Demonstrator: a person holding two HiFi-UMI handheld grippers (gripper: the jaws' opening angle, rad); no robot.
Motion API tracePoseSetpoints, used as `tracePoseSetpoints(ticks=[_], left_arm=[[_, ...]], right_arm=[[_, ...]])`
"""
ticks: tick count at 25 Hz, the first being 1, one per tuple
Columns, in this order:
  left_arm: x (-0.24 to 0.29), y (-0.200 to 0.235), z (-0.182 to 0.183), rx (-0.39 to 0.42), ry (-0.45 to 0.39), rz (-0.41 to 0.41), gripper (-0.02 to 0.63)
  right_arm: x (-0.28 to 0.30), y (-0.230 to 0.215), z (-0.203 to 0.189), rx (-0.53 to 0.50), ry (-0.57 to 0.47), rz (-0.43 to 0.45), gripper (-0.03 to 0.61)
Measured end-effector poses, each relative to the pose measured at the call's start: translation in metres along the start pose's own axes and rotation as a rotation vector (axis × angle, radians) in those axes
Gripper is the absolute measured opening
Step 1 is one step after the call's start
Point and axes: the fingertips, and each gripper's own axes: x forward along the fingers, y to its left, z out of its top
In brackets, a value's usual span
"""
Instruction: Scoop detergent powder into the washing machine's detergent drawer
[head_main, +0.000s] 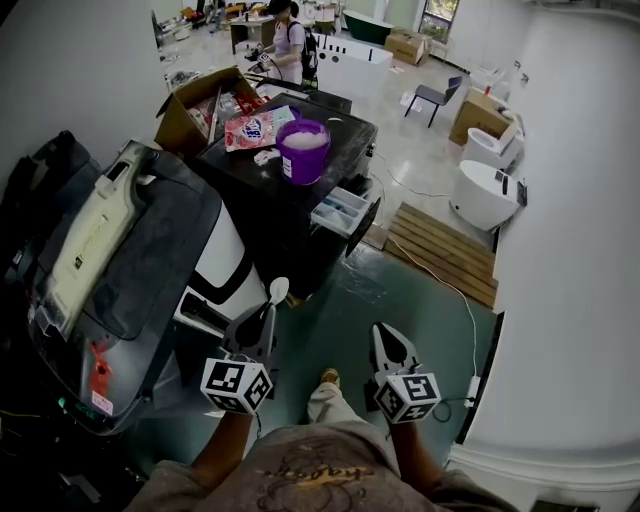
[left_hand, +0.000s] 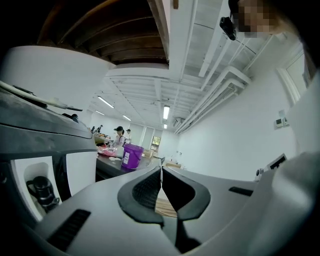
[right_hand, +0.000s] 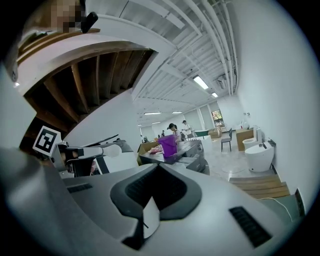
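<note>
- Left gripper (head_main: 266, 318): jaws clamping the handle of a white spoon (head_main: 278, 291), bowl pointing forward, probably being carried ready for scooping.
- Right gripper (head_main: 386, 335): jaws pressing together on nothing, idling just beside the left.
- Both grippers are hanging low over the green floor (head_main: 420, 300), well apart from the work.
- Purple tub (head_main: 303, 152): holding white powder and standing open on top of the black washing machine (head_main: 262, 205).
- Detergent drawer (head_main: 340, 212): standing pulled out just below the tub, presumably so each scoop is travelling only a short way.
- Scooping is not yet beginning, by my judgement.
</note>
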Motion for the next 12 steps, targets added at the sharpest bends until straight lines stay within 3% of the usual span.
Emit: tracePoseSetpoints(ticks=[12], left_arm=[[0.115, 0.019, 0.027, -0.001, -0.022, 0.051, 0.025]], right_arm=[[0.1, -0.066, 0.05, 0.007, 0.009, 0.057, 0.002]])
